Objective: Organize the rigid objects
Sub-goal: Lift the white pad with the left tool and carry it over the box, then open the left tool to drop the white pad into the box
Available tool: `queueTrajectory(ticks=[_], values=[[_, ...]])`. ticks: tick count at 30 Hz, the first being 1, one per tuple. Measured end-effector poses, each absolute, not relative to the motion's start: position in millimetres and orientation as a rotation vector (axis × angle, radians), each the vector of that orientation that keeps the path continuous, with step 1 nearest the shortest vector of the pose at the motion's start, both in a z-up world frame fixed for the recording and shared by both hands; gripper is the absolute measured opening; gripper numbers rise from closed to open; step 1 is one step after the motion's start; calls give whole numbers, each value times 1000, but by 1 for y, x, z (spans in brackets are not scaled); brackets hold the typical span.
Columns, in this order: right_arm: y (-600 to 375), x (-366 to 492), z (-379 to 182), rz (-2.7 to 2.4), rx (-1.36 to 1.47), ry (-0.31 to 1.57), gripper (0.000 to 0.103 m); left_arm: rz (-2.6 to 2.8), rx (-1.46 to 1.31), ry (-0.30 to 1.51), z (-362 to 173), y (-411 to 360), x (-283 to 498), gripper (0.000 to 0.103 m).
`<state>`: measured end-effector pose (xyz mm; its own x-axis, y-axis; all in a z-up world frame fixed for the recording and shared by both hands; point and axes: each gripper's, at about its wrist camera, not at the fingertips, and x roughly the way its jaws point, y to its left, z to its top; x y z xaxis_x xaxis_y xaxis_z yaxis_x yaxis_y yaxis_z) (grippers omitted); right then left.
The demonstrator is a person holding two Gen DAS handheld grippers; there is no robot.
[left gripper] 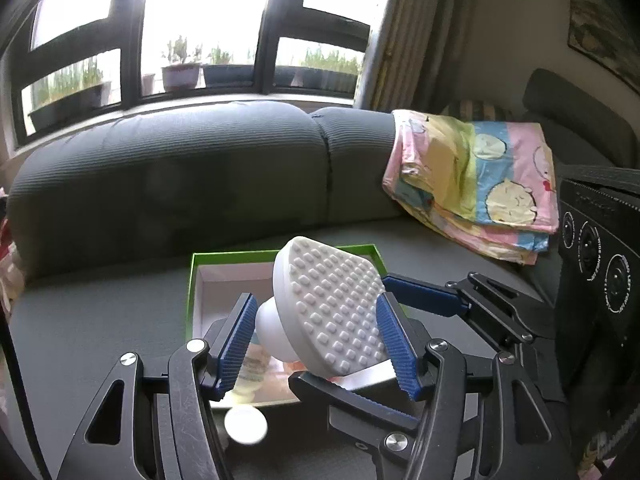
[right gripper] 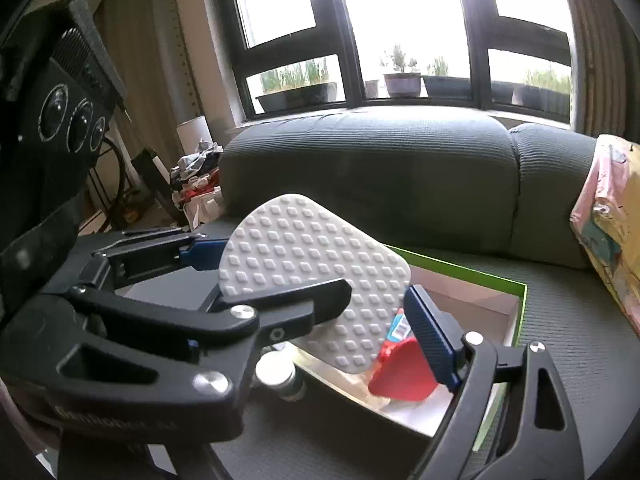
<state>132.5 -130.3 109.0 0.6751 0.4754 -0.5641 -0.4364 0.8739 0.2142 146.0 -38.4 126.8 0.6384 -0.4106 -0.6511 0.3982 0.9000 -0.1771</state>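
A white massager-like piece with a studded flat head [left gripper: 332, 292] and a round neck hangs above an open green-rimmed box [left gripper: 240, 255] on the grey sofa seat. My left gripper [left gripper: 315, 301] is shut on it, one blue pad against the neck and the other against the head's edge. My right gripper [right gripper: 378, 292] is shut across the studded head [right gripper: 304, 248] from the other side. Its blue-padded finger [left gripper: 424, 297] shows in the left wrist view. The box [right gripper: 480, 277] holds a red item [right gripper: 404, 372] and some packets, partly hidden by the head.
A small capped bottle [right gripper: 277, 374] lies by the box's near wall. A folded colourful cloth [left gripper: 476, 184] rests on the sofa at the right. Grey back cushions [left gripper: 180, 168] and a window with plant pots stand behind. A heap of clothes [right gripper: 196, 176] sits past the sofa's left end.
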Motion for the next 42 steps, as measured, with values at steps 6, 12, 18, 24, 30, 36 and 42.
queueTrajectory(ticks=[6,12,18,24,30,36,42], values=[[-133,157,78,507,91,715,86,-469,-62,831,90,-38,175,63],[-142,177,39,486,114,802,86,-480,-122,912,48,-44,196,63],[-143,192,25,470,107,824,75,-475,-173,893,38,-36,208,63],[-136,211,14,450,80,849,73,-449,-241,909,27,-28,224,63],[-133,227,13,403,75,878,81,-423,-278,931,23,-23,234,63],[-137,224,29,353,55,842,91,-335,-283,922,33,-9,233,102],[-160,202,51,344,126,790,96,-295,-293,881,56,18,215,102]])
